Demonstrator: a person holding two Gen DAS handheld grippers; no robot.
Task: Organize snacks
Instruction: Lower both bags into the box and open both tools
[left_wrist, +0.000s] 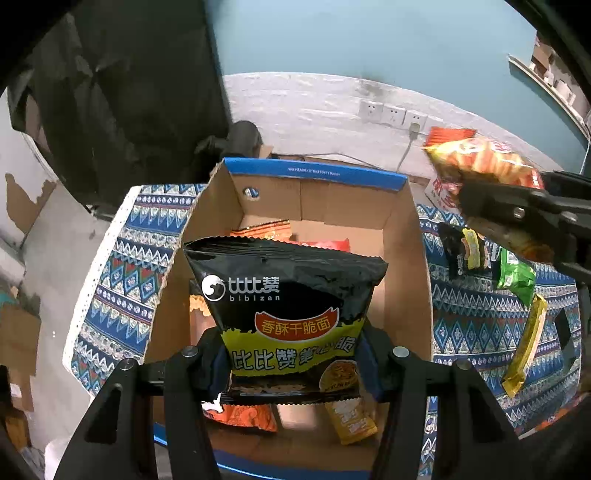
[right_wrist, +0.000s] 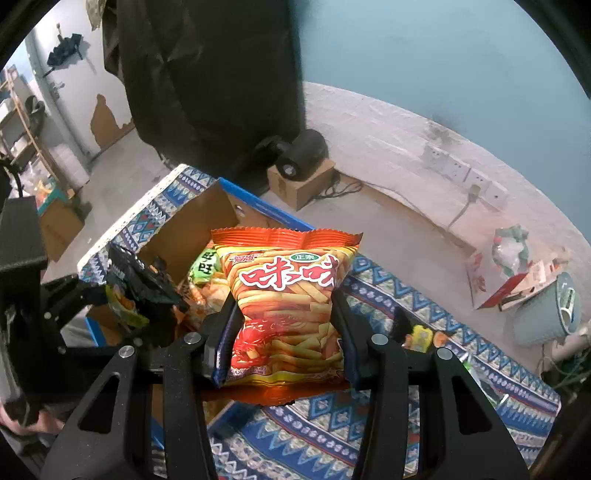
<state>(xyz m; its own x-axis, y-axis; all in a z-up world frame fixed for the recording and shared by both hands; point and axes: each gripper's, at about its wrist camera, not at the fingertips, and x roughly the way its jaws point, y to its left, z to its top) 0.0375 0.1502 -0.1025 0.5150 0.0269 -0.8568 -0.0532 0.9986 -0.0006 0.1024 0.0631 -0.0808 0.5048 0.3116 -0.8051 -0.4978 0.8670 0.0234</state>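
Over box (left_wrist: 402, 236): left gripper (left_wrist: 295, 354) clamps black packet (left_wrist: 288, 295); right gripper (right_wrist: 282, 339) clamps orange packet (right_wrist: 288, 295).

Black noodle bag (left_wrist: 288, 306) in left gripper (left_wrist: 295, 362), over box (left_wrist: 402, 266)

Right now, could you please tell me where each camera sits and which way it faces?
Left wrist: on the left tool, looking down over its black noodle bag into the cardboard box; right tool at right.
Right wrist: on the right tool, facing its orange snack bag; left tool at left.
Shared: box, both bags, patterned cloth.
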